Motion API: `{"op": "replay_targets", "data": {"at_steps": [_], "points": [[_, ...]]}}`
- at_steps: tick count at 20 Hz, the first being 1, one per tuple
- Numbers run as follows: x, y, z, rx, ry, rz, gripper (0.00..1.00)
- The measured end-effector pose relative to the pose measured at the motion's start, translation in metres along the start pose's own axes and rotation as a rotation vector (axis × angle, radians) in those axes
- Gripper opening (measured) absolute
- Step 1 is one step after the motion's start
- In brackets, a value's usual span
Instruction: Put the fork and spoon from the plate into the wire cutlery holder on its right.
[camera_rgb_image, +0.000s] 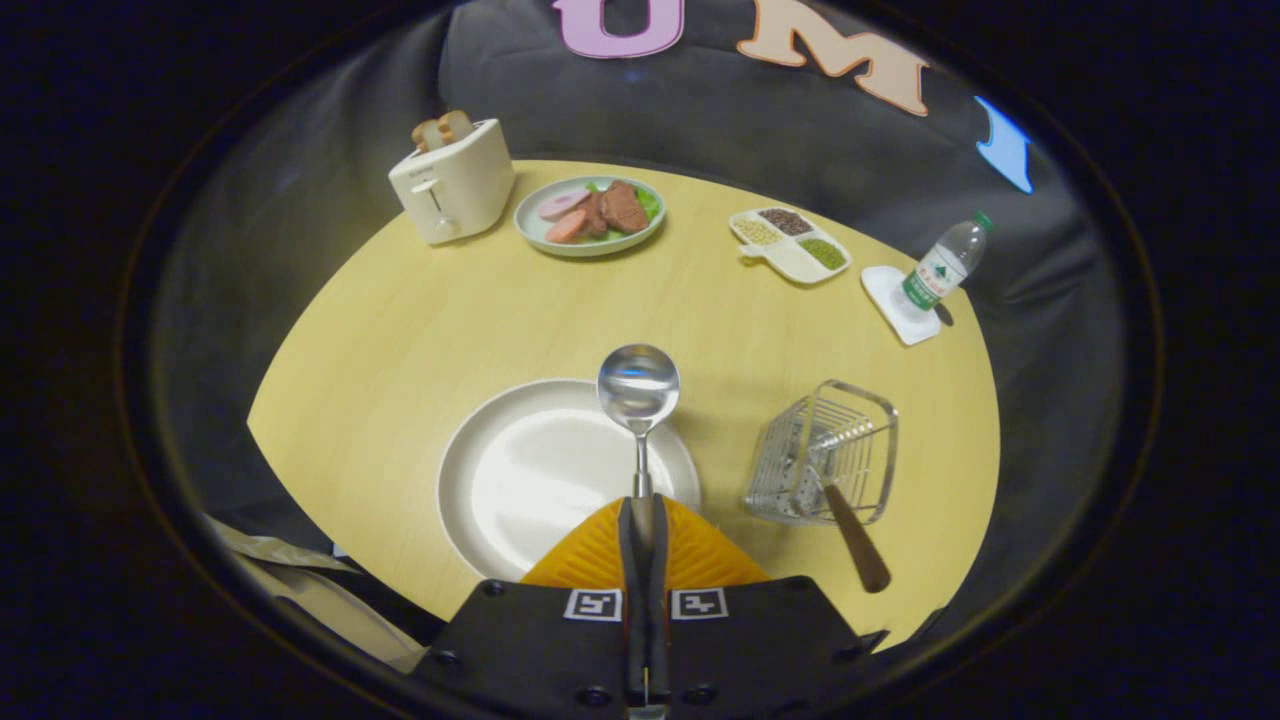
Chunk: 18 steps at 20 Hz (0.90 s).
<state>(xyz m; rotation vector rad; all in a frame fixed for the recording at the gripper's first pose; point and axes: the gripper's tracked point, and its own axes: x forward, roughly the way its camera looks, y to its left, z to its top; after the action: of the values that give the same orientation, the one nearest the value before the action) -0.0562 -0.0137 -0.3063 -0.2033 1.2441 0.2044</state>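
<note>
My gripper (640, 515) is shut on the handle of a metal spoon (638, 388). The spoon points straight ahead from the fingers, its round bowl hanging above the far rim of the white plate (520, 480). The plate lies bare on the yellow table just ahead of the fingers, slightly left. To the right of the plate stands the wire cutlery holder (830, 455). A fork with a brown wooden handle (855, 540) stands in it, handle leaning out toward me.
Across the round yellow table (400, 330) stand a cream toaster (452, 180) with bread, a plate of meat slices (592, 213), a divided snack tray (792, 243), and a water bottle (940, 265) on a white coaster. The table's edge curves close behind the holder.
</note>
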Motion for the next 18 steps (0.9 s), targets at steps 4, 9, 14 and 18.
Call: {"op": "replay_targets", "data": {"at_steps": [4, 9, 14, 18], "points": [[-0.012, -0.029, 0.008, 0.032, -0.020, -0.032, 0.04], [-0.030, -0.065, 0.021, 0.046, -0.049, -0.075, 0.04], [-0.046, -0.096, 0.022, 0.013, -0.033, -0.116, 0.04], [-0.051, -0.119, 0.014, -0.014, 0.011, -0.139, 0.04]]}}
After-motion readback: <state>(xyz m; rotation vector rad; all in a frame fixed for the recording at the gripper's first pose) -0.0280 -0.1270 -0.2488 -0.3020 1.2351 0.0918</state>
